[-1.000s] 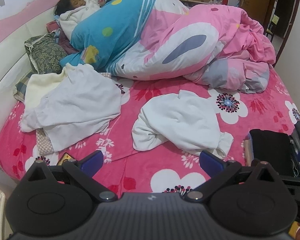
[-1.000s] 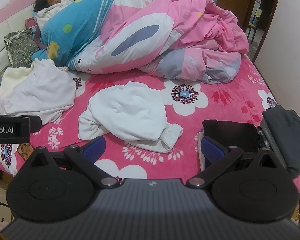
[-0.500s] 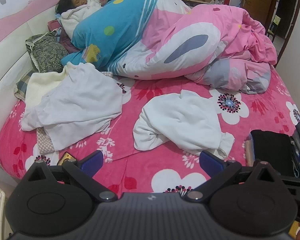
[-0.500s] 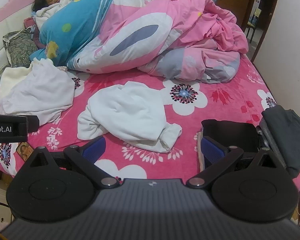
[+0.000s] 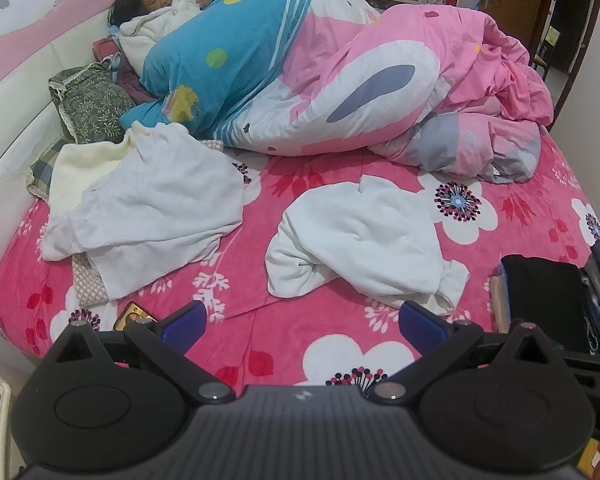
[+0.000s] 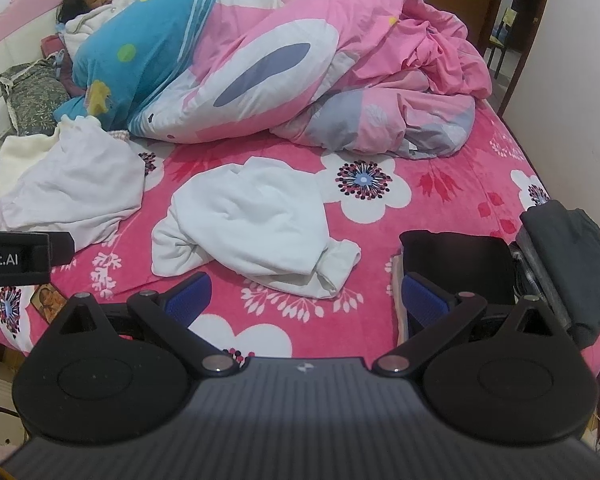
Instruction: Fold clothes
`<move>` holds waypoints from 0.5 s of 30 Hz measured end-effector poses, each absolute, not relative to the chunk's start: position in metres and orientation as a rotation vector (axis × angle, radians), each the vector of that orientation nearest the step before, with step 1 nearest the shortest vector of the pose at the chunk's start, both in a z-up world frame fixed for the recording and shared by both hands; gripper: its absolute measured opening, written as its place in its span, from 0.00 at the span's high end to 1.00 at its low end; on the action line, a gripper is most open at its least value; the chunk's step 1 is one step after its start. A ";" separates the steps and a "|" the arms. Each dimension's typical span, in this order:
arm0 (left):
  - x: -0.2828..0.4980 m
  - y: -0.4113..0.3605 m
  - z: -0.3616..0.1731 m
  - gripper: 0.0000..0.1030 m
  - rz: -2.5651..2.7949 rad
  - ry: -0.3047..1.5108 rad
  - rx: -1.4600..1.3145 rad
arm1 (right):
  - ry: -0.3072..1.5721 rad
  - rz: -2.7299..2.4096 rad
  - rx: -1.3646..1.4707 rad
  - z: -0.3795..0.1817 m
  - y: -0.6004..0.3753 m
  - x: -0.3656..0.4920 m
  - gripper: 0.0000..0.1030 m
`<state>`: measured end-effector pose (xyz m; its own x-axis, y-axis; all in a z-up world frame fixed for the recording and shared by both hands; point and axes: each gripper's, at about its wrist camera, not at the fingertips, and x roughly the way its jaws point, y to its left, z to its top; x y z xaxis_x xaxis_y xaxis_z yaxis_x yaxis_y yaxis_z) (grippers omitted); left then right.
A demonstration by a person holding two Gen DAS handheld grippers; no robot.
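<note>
The crumpled white fleece garment (image 6: pixel 252 224) lies mid-bed on the pink flowered bedspread (image 6: pixel 440 216), its long axis running left-to-right, just ahead of both wide-open, empty grippers—right gripper (image 6: pixel 306 294) squarely facing it, left gripper (image 5: pixel 302 320) slightly leftward.

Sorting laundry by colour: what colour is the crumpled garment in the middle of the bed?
White, plain; the garment shows best in the right wrist view.
</note>
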<state>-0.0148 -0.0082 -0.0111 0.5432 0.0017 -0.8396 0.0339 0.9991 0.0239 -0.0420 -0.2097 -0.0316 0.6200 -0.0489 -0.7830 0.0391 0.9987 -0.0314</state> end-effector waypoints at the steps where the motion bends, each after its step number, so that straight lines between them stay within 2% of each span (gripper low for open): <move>1: -0.015 -0.008 -0.011 0.00 -0.019 0.998 0.038 | 0.902 -0.051 -0.011 -0.032 -0.210 -0.042 0.01; 15: -0.007 0.000 -0.014 0.00 -0.027 1.009 0.030 | 0.907 -0.059 -0.010 -0.033 -0.206 -0.040 0.01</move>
